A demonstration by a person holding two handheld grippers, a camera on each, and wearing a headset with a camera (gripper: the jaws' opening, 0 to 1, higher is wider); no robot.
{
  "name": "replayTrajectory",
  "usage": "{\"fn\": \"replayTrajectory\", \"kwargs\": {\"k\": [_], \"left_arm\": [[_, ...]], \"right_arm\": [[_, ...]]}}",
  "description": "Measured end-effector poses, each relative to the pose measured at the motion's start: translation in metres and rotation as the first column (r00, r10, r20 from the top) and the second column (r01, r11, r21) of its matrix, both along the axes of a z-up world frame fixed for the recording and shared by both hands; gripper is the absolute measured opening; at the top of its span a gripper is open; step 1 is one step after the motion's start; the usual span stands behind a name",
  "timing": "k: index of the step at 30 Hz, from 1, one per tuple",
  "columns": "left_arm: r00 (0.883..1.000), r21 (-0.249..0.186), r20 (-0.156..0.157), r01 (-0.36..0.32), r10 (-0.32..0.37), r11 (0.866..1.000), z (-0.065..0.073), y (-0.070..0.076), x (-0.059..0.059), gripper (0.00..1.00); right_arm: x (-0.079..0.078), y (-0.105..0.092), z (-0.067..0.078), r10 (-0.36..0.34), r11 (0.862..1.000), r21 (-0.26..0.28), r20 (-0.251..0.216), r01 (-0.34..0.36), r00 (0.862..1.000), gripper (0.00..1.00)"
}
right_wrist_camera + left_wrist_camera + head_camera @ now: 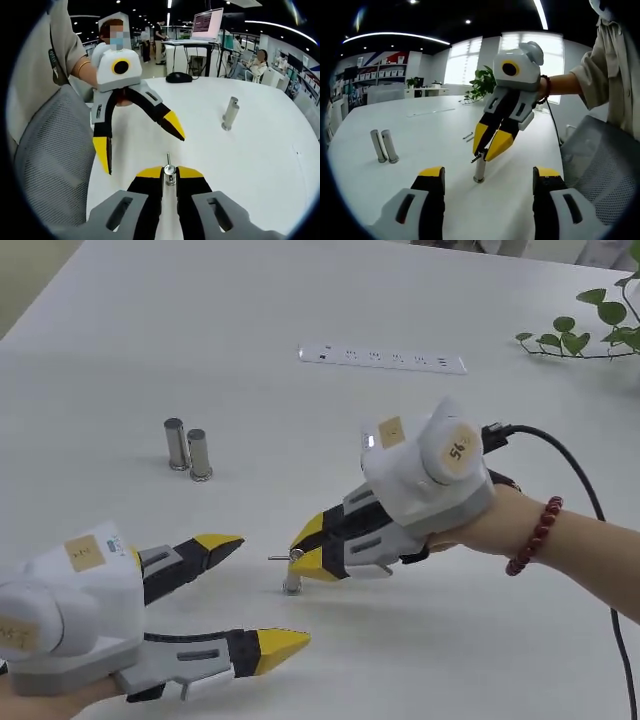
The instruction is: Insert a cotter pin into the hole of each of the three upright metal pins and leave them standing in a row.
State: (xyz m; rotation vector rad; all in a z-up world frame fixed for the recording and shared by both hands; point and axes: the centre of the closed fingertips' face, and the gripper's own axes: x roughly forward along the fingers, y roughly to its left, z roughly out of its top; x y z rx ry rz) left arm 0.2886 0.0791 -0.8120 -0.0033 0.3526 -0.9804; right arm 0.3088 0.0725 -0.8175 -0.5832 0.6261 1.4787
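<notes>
A short upright metal pin (292, 582) stands mid-table. My right gripper (300, 555) is shut on a thin cotter pin (279, 557) at the metal pin's top; the cotter pin's end pokes out past the tips. In the right gripper view the jaws close beside the metal pin's head (170, 170). My left gripper (258, 592) is open and holds nothing, a little to the near left of that metal pin (479, 170). Two more metal pins (177, 443) (200, 454) stand upright side by side at the far left, also the pair (384, 145).
A white power strip (382, 357) lies at the table's far side, and plant leaves (590, 325) hang over the far right corner. A black cable (585, 485) trails from the right gripper. Small thin pieces (468, 136) lie on the table beyond the metal pin. A mesh chair (600, 160) stands to the right.
</notes>
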Motion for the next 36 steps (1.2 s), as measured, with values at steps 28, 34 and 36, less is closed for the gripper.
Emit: {"fn": "replayTrajectory", "kwargs": {"k": [28,34,36], "left_arm": [[0.999,0.008,-0.008,-0.049,0.049,0.999,0.005,0.026,-0.008,0.79],[0.998,0.008,-0.011,-0.057,0.057,0.998,0.005,0.029,-0.009,0.79],[0.998,0.008,-0.015,-0.057,0.058,0.998,0.005,0.030,-0.010,0.79]], "right_arm": [[0.025,0.023,0.001,0.027,1.000,-0.006,0.014,-0.026,1.000,0.10],[0.029,0.026,0.003,0.037,0.999,-0.006,0.011,-0.037,0.999,0.10],[0.029,0.028,0.003,0.042,0.999,-0.010,0.009,-0.042,0.999,0.10]]}}
